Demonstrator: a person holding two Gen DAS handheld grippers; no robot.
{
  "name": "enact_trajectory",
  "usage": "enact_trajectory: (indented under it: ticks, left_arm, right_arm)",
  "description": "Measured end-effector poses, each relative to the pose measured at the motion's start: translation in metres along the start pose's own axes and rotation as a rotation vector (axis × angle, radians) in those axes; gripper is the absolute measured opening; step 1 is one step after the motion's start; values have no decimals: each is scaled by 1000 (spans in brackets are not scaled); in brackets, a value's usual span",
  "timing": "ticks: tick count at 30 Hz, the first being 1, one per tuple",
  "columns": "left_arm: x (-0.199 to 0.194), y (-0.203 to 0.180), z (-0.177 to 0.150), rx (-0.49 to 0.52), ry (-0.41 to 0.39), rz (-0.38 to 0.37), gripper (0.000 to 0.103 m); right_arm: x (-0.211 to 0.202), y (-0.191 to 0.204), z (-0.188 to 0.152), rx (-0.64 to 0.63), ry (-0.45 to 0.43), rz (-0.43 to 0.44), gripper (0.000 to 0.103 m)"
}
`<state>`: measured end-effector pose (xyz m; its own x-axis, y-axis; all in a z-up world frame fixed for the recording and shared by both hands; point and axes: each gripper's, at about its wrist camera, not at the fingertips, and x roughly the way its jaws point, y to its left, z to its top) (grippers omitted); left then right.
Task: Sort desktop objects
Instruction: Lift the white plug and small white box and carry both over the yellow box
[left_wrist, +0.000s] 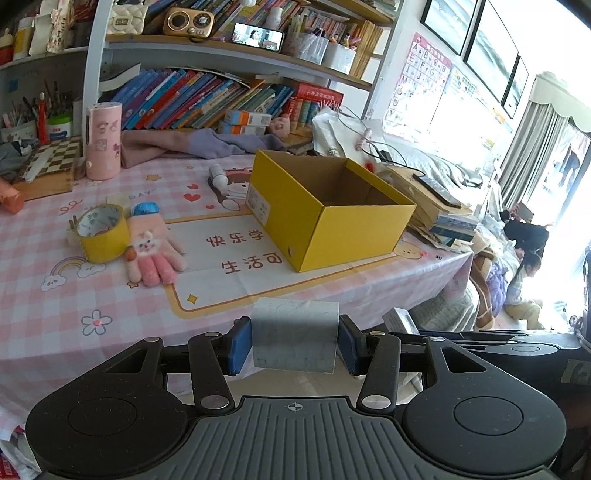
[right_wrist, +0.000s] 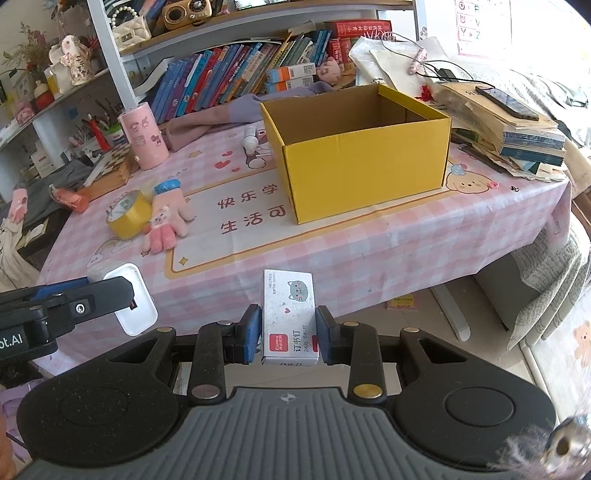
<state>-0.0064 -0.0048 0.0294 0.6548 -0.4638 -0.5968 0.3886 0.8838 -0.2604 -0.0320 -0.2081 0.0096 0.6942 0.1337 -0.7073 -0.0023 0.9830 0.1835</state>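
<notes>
With the open yellow cardboard box (right_wrist: 365, 147) apparently empty, our left gripper (left_wrist: 294, 341) clamps a grey block (left_wrist: 294, 338), our right gripper (right_wrist: 288, 334) a white staple box (right_wrist: 289, 317).

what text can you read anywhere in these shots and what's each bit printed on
"快乐学" and "生活可": pink checked desk mat, in brown characters.
"订书钉", "Comix", "24/6": small white staple box with a grey cat, held in the right tongs.
"DAY": same mat, near the yellow tape roll.
Letters "A B C…": pink alphabet poster on the wall.
Book spines, the yellow cardboard box's white label: too small to read.
</notes>
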Motion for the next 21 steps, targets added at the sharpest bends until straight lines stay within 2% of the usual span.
enact_trajectory:
  ticks: [21]
  left_arm:
    - [23,-9,11,17,15,-6,48]
  right_arm:
    - [13,-16,15,6,11,-4,29]
